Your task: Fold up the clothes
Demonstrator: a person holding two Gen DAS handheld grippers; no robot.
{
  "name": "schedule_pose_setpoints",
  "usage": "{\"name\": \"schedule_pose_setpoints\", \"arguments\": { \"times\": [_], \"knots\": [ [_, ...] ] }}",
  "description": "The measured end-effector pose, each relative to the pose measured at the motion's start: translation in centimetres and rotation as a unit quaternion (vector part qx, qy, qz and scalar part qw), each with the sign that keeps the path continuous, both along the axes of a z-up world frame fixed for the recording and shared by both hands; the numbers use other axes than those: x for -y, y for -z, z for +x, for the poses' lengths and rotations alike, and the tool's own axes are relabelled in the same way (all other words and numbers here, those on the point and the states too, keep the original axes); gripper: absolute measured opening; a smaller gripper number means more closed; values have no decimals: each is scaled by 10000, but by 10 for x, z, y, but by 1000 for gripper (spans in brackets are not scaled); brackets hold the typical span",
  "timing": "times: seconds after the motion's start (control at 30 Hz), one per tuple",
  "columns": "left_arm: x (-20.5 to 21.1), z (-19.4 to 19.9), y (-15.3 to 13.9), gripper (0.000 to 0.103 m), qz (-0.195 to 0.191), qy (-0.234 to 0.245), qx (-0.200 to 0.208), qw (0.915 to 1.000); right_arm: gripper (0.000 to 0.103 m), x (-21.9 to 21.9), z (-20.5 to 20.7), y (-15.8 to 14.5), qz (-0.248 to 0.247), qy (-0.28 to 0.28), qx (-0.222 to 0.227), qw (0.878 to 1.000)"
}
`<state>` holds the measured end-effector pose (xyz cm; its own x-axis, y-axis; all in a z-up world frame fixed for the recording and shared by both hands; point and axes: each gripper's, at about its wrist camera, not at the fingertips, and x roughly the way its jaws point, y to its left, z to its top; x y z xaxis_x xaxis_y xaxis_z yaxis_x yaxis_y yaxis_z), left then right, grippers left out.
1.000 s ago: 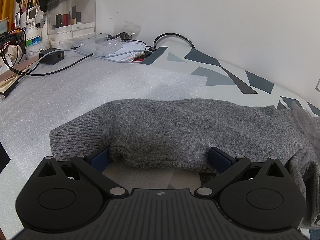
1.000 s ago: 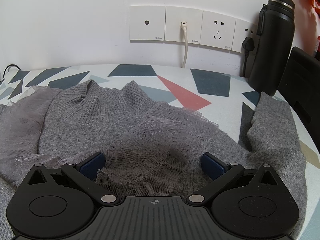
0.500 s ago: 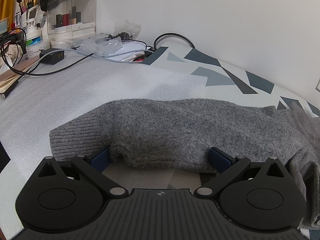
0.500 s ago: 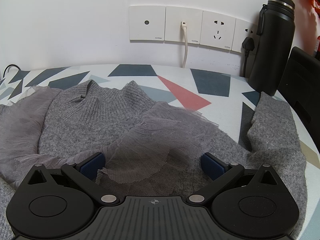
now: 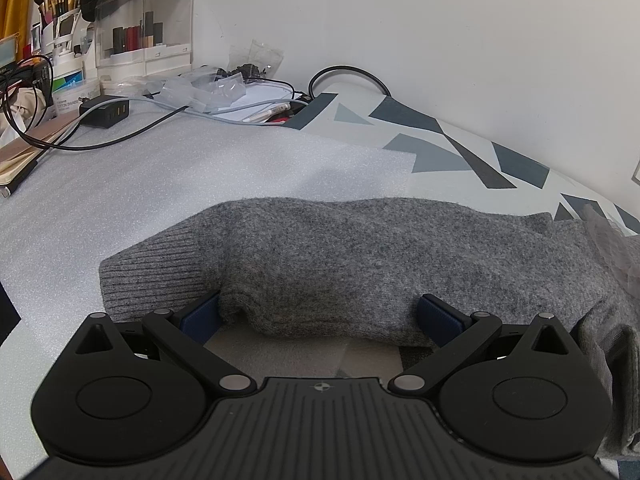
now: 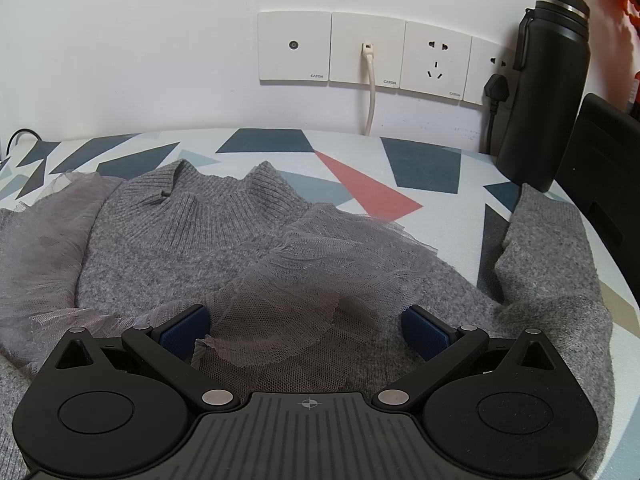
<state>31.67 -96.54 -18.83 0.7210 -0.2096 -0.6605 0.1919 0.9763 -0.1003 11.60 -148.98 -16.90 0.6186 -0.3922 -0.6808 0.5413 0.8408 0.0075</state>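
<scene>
Grey knitted sweater [image 6: 192,240] with tulle ruffles lies flat across the patterned table [image 6: 420,168], ready for folding; left gripper [image 5: 320,314] straddles its sleeve [image 5: 340,264], right gripper [image 6: 306,326] its ruffle [image 6: 320,272], both released.

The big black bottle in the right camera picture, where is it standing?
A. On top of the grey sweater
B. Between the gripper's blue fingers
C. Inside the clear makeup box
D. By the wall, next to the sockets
D: the black bottle stands upright against the wall beside the sockets, clear of the grey sweater.
</scene>
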Motion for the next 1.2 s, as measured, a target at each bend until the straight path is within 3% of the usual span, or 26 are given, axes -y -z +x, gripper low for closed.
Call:
{"name": "schedule_pose_setpoints", "arguments": {
  "times": [1.2],
  "knots": [
    [2, 0, -1, 103, 43, -3, -26, 10000, 102, 2, -1, 1, 10, -11, 9, 10000]
  ]
}}
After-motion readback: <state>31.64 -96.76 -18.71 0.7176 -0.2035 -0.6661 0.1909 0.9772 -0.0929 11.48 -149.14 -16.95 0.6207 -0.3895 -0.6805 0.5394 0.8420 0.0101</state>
